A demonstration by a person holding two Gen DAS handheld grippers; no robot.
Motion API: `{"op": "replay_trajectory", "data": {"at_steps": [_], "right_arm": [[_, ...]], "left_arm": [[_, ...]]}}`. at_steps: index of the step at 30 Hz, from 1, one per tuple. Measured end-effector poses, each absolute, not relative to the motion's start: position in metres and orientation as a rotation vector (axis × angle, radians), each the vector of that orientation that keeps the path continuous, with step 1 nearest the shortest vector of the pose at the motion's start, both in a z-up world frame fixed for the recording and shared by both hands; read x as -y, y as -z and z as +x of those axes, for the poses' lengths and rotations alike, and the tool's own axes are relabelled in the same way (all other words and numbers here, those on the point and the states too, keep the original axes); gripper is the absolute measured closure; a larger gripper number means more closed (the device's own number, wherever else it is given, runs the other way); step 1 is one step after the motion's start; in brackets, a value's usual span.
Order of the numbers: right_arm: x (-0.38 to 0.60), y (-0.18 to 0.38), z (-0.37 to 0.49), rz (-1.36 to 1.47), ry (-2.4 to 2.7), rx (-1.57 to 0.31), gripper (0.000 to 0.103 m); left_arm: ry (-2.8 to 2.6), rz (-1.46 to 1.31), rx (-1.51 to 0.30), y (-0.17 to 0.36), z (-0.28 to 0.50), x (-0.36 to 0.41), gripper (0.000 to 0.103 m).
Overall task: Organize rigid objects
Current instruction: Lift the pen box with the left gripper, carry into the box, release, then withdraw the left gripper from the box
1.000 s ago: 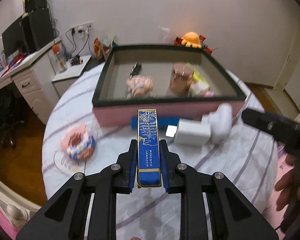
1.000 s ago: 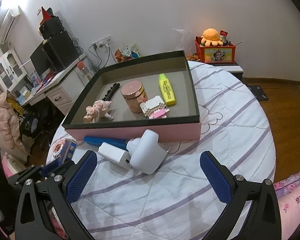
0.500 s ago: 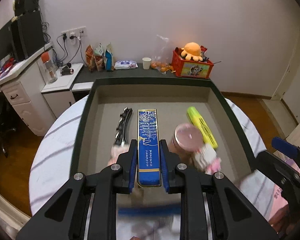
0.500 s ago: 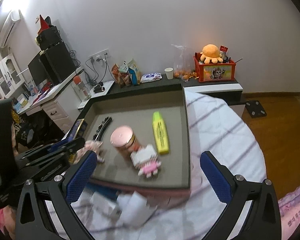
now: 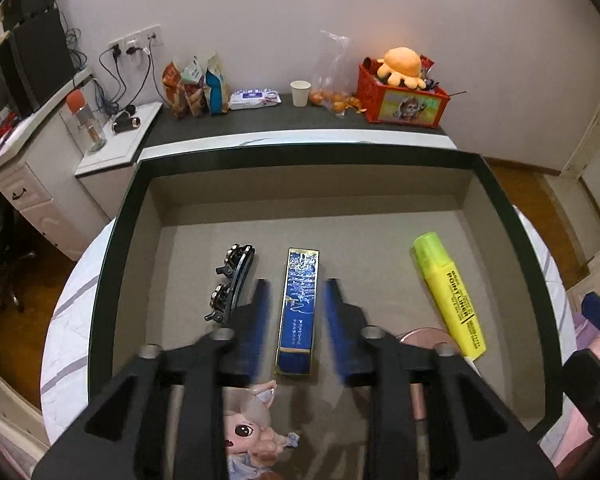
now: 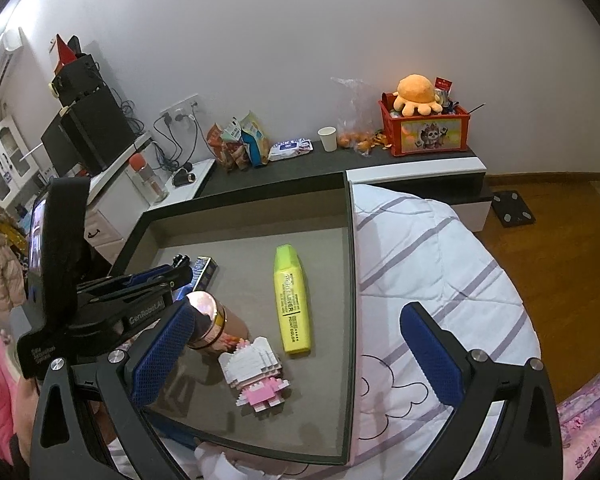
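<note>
A long blue box with gold trim (image 5: pixel 298 304) lies flat on the floor of the dark-rimmed tray (image 5: pixel 300 158), beside a black hair clip (image 5: pixel 232 280). My left gripper (image 5: pixel 296 286) straddles the box; its jaws are opening and the pads stand clear of both its sides. In the right wrist view the left gripper (image 6: pixel 180 272) reaches in from the left, with the box's far end (image 6: pixel 204 270) showing past it. My right gripper (image 6: pixel 296 316) hangs wide open and empty above the tray's near right part.
Also in the tray are a yellow highlighter (image 6: pixel 290 296), a pink jar (image 6: pixel 204 316), a white and pink block figure (image 6: pixel 256 372) and a small doll (image 5: pixel 248 432). A white object (image 6: pixel 220 460) lies outside the front wall. The striped quilt (image 6: pixel 440 264) spreads to the right.
My left gripper carried the blue box from in front of the tray to over its floor, then its jaws parted and the box now lies there. My right gripper also moved forward over the tray.
</note>
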State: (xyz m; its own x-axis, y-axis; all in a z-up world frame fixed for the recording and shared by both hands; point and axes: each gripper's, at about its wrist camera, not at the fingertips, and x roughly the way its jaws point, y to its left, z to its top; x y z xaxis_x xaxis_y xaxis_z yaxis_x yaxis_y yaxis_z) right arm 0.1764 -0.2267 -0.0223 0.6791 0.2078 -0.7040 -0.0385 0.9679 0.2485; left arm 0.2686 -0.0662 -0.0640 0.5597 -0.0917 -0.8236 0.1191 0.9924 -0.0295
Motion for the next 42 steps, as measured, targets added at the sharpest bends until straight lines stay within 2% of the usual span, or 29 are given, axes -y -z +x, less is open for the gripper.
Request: {"op": "replay_trajectory", "data": {"at_steps": [1,3,7,13,23,42], "right_arm": [[0.227,0.023,0.176,0.222,-0.138,-0.815,0.0],[0.227,0.021,0.175,0.224,-0.137,-0.814,0.0],[0.225,0.015,0.166,0.219,-0.134,-0.801,0.0],[0.214,-0.001,0.14,0.205,-0.136,-0.768,0.0],[0.199,-0.009,0.098,0.2,-0.12,-0.754,0.0],[0.172,0.02,0.054,0.132,-0.145,-0.848,0.0]], "left_arm": [[0.112,0.035,-0.955,0.061,0.267,0.066,0.027],[0.098,0.049,-0.905,0.053,0.259,0.066,0.004],[0.092,0.077,-0.849,0.036,0.244,0.064,0.0],[0.091,0.034,-0.787,0.01,0.205,0.044,0.0],[0.071,-0.026,-0.783,-0.004,0.131,0.005,0.0],[0.013,-0.055,-0.885,0.037,0.052,-0.028,0.0]]}}
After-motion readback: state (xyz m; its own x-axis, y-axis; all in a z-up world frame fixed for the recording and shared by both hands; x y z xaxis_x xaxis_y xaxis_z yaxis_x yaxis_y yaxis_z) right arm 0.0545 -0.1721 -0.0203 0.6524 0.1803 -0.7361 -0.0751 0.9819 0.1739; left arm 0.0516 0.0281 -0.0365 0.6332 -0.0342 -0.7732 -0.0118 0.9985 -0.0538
